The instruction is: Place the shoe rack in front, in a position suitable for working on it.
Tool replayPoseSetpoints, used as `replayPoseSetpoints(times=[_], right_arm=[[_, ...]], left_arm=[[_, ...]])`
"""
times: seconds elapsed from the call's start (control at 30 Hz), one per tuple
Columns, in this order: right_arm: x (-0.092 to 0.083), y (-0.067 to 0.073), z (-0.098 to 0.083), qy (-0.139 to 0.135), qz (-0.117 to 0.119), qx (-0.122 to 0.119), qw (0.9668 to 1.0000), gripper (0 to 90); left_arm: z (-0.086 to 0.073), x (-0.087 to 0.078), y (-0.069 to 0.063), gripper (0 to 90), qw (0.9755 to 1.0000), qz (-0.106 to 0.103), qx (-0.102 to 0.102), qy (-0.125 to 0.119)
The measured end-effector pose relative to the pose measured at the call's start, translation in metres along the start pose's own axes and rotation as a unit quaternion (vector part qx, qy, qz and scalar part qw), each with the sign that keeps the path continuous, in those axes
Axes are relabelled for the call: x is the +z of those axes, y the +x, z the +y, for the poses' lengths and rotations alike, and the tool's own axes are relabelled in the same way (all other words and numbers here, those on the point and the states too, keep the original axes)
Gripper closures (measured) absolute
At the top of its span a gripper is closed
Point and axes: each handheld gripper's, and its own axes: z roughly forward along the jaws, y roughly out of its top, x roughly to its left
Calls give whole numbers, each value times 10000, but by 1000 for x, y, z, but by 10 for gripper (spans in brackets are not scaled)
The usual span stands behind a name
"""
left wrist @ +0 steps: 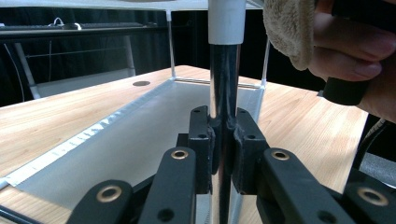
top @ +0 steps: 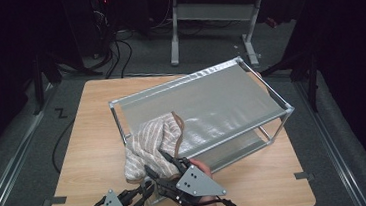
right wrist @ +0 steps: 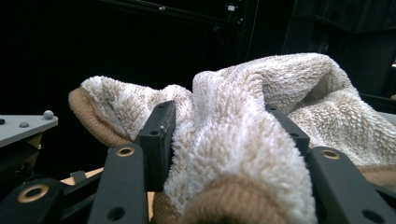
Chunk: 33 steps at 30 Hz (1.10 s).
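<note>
A metal-framed rack (top: pixel 274 95) with two grey fabric shelves stands on the wooden table (top: pixel 85 156). A beige striped towel (top: pixel 149 141) lies heaped over the near left corner of its top shelf. My right gripper (top: pixel 162 164) reaches into the towel from below, and in the right gripper view its jaws (right wrist: pixel 224 126) are shut on a thick fold of the fluffy towel (right wrist: pixel 261 93). My left gripper (top: pixel 149 187) sits just left of it at the rack's front corner. In the left gripper view it (left wrist: pixel 224 140) is shut on the upright chrome post (left wrist: pixel 225 70).
The lower shelf (left wrist: pixel 140 140) stretches away behind the post. The towel's edge (left wrist: pixel 289 28) and the person's hand (left wrist: pixel 350 56) hang at the upper right of the left gripper view. Beyond the table stand a white desk frame (top: pixel 213 12) and floor cables (top: pixel 116 53).
</note>
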Motion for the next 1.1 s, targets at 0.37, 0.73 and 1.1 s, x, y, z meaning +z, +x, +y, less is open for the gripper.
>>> replayPoseSetpoints(times=[0.37, 0.73, 1.1], right_arm=[[-6, -13, -1, 50, -185, 32, 9998, 498], [-12, -37, -4, 69, -599, 42, 9982, 495], [-25, -86, -9, 75, -1354, 285, 9904, 494]], left_arm=[[1, 2, 0, 798, 10000, -32, 43, 19], [1, 1, 3, 798, 10000, 60, 17, 31], [0, -4, 15, 801, 9996, 272, -65, 47]])
